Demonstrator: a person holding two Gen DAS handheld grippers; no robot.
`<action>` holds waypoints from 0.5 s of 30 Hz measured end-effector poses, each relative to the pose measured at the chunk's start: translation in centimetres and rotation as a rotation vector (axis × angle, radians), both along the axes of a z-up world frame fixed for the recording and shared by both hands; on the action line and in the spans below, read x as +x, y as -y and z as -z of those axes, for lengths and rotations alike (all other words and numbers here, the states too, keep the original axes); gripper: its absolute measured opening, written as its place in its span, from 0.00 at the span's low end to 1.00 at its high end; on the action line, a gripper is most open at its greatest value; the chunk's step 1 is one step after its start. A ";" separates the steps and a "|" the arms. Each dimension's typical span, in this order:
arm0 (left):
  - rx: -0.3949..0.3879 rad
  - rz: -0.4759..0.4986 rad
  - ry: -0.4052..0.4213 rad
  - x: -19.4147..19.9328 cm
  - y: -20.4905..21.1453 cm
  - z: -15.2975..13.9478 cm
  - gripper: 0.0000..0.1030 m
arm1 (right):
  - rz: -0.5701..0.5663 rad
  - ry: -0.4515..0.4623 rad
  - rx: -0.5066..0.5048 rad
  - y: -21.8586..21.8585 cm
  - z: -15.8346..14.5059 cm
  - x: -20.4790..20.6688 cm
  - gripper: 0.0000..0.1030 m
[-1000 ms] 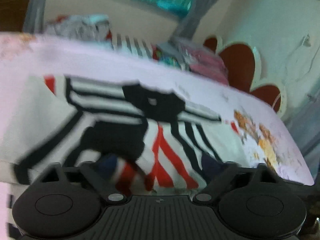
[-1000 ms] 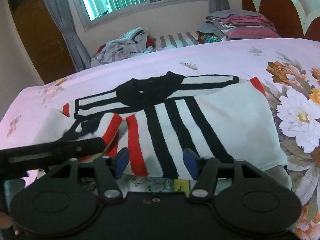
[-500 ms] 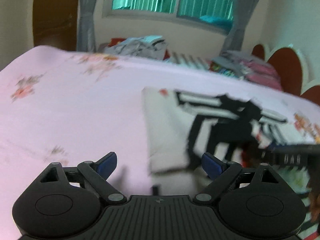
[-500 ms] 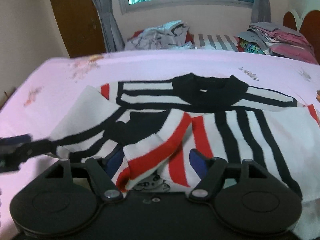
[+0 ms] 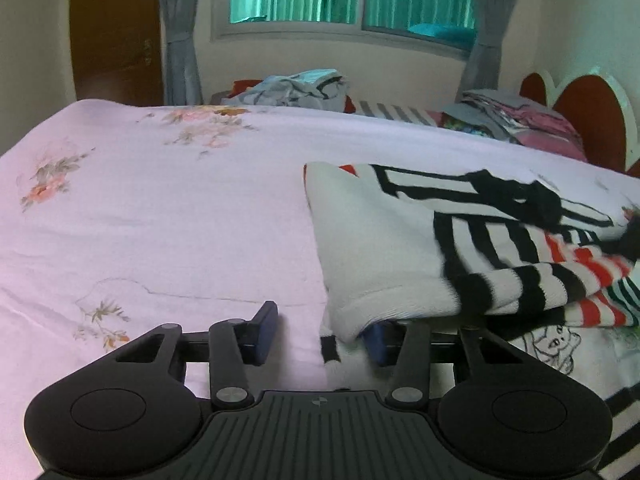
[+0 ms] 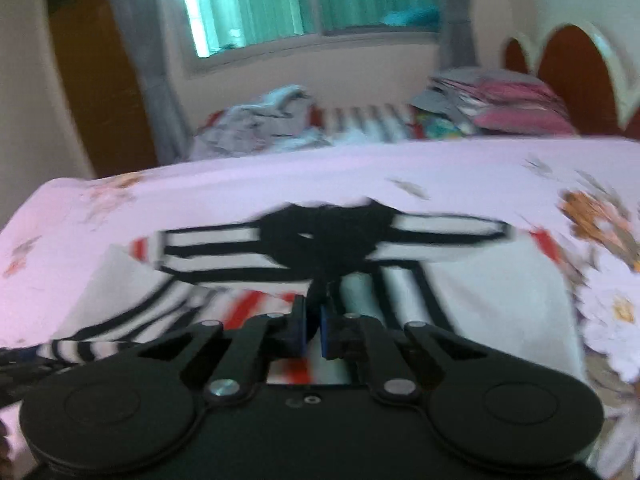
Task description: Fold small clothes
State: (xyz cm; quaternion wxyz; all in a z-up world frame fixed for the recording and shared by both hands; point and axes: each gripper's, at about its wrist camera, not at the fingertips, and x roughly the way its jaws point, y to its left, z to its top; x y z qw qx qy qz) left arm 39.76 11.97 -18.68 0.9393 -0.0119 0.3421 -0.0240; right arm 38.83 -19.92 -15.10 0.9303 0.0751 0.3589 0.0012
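A white sweater [image 5: 400, 248] with black and red stripes and a black collar lies flat on the pink floral bed sheet [image 5: 160, 220]. One striped sleeve [image 5: 560, 276] is folded across its body. My left gripper [image 5: 322, 334] sits at the sweater's near left hem corner. Its jaws are closing, the corner drapes over the right pad, and the left pad [image 5: 266, 330] stands clear on the sheet. In the blurred right wrist view my right gripper [image 6: 314, 332] is shut over the middle of the sweater [image 6: 480, 280], pinching a dark fold below the collar [image 6: 320, 236].
A white cloth with a cartoon print [image 5: 556, 340] shows under the sweater's near edge. A loose heap of clothes [image 5: 296, 88] and a folded stack [image 5: 520, 120] lie beyond the bed's far edge. A red headboard [image 5: 592, 120] stands at right, a brown door [image 5: 116, 32] at left.
My left gripper swung left off the sweater, settled at its hem corner, and its jaws narrowed. My right gripper moved forward over the sweater and shut; the sleeve now lies folded across the body.
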 end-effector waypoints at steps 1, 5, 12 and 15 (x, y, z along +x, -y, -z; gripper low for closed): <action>0.003 0.015 -0.004 -0.1 0.3 0.1 0.44 | 0.017 -0.027 0.011 0.7 0.7 0.0 0.06; 0.062 0.050 -0.012 -0.6 1.1 0.3 0.44 | 0.040 -0.048 0.014 1.8 1.7 -0.8 0.06; 0.053 0.034 -0.024 -0.3 0.5 0.4 0.44 | 0.040 -0.028 -0.073 1.6 1.4 -1.0 0.06; 0.000 0.016 -0.060 -0.3 -0.5 0.7 0.44 | 0.048 -0.061 -0.082 2.2 2.0 -1.2 0.06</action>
